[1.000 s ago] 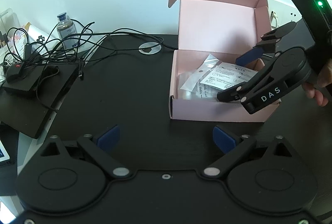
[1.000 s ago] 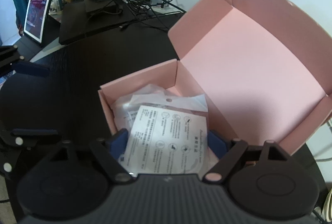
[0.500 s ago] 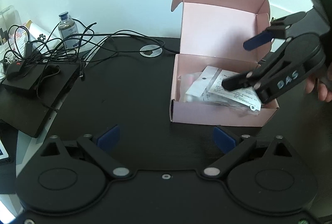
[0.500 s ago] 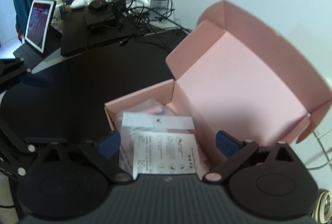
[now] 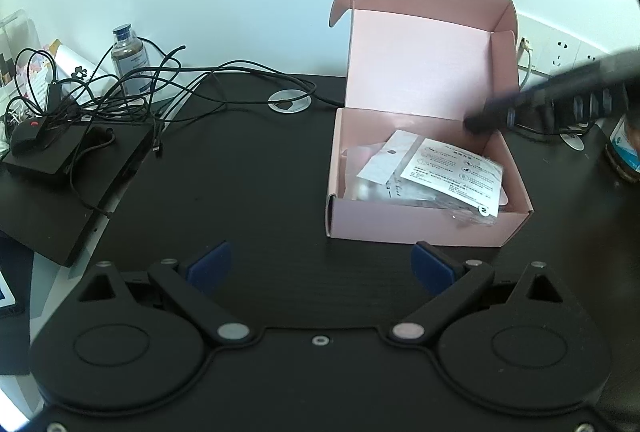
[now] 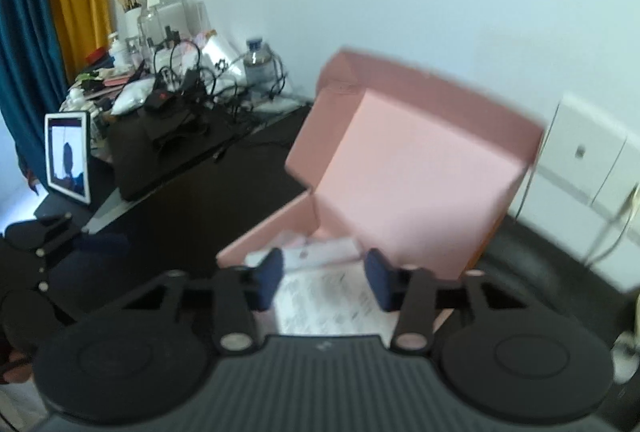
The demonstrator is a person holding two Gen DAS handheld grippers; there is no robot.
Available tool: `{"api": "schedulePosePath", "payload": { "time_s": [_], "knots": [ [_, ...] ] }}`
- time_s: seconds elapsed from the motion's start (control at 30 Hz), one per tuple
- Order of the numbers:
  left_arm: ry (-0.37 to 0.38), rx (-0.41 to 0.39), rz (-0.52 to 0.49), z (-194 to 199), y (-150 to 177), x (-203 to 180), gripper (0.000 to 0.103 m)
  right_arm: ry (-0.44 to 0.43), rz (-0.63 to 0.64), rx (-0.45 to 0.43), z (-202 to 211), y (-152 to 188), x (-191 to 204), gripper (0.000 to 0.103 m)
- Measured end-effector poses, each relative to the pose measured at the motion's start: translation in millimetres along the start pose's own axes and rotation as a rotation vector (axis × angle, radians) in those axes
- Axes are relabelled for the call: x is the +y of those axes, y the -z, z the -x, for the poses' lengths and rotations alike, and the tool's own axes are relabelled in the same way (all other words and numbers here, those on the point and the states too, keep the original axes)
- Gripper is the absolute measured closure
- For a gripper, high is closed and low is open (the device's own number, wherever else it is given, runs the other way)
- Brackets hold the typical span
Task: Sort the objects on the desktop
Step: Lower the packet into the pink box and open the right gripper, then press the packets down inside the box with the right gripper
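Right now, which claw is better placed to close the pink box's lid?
Probably the right claw: it hangs just above the pink box, near the upright lid, jaws closing on nothing. The left claw sits farther back over the desk.

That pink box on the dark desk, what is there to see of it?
The pink box looks like thin folded cardboard, pink inside and out. It sits flat on the black desk near the wall, its hinged lid standing open and upright at the back, side flaps folded inward. Inside lie clear plastic packets with a white printed leaflet on top; one packet corner pokes over the front wall. The right gripper hovers above it, jaws closing on nothing.
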State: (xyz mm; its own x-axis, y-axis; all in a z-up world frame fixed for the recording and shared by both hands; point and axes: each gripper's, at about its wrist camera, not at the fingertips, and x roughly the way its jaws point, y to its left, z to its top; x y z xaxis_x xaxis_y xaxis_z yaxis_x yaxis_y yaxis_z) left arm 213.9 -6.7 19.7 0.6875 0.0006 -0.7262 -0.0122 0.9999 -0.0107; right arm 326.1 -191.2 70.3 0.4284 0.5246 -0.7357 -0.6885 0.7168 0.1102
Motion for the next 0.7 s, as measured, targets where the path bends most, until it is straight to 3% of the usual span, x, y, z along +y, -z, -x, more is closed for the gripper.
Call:
{"api": "schedulePosePath", "payload": {
  "time_s": [0.2,0.33,0.7],
  "knots": [
    [-0.003,0.009,-0.001,-2,1,0,0.005,-0.136,-0.008,0.125,-21,17,20,0.071],
    [-0.006,0.008,-0.004,-3,1,-1,0.005,-0.161,-0.057,0.165,-26,22,19,0.071],
    [-0.009,0.009,0.004,-4,0,0,0.005,-0.028,-0.117,0.155,-28,21,-9,0.071]
  ]
}}
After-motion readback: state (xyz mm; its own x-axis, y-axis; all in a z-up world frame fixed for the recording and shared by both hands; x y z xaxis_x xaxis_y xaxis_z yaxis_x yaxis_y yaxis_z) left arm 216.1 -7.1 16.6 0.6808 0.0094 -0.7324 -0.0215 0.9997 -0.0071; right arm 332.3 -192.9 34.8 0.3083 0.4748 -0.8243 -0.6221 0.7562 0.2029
